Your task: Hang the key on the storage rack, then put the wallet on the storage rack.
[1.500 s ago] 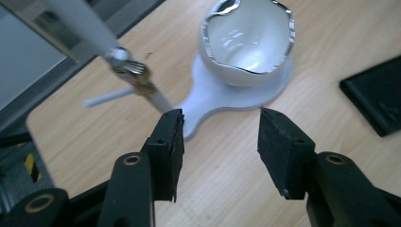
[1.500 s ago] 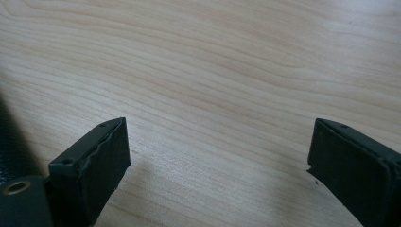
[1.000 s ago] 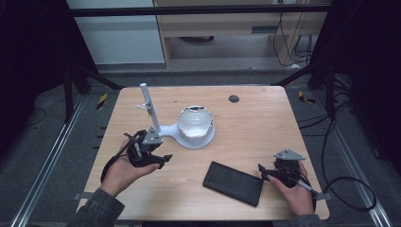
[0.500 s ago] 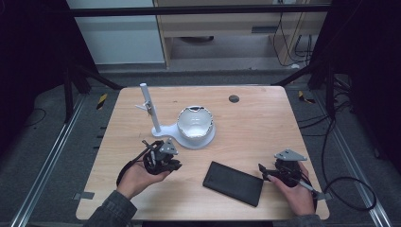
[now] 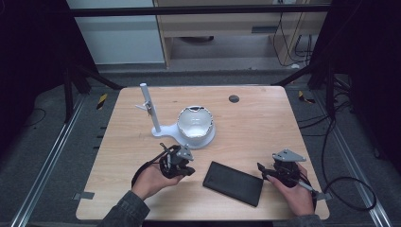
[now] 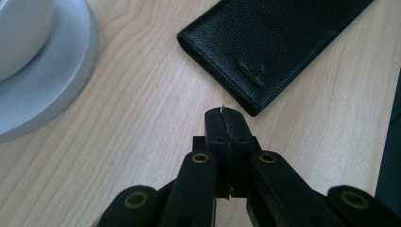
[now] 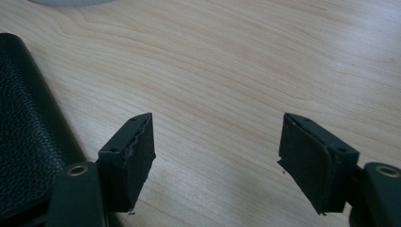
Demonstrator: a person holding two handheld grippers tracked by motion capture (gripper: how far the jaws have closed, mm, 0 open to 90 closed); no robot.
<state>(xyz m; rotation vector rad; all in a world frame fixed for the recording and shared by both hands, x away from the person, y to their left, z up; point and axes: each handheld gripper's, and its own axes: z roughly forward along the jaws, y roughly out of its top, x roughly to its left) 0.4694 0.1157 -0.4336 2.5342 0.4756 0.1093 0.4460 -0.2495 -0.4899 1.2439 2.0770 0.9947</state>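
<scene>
Since a second ago my left gripper (image 5: 188, 169) has come in from beside the white stand toward the near middle of the table (image 5: 265, 123), and its jaws have just been closing; now they are clenched flat together with nothing between them, the tips aimed at the near corner of the black wallet (image 6: 279, 42) and stopping just short of it. My right gripper (image 5: 263, 171) has kept its place at the wallet's right end; its jaws have just been closing a little, yet they stand well apart with only bare wood between them, the wallet's edge just outside one jaw. The wallet (image 5: 233, 183) has not shifted: it lies flat and slanted between my two hands, near the table's near edge. The white stand (image 5: 191, 130) with its upright post sits just beyond my left gripper, so room is tight on that far-left side. To the far right the wood lies open up to the small dark disc (image 5: 233, 99). The near edge is close behind both hands.
</scene>
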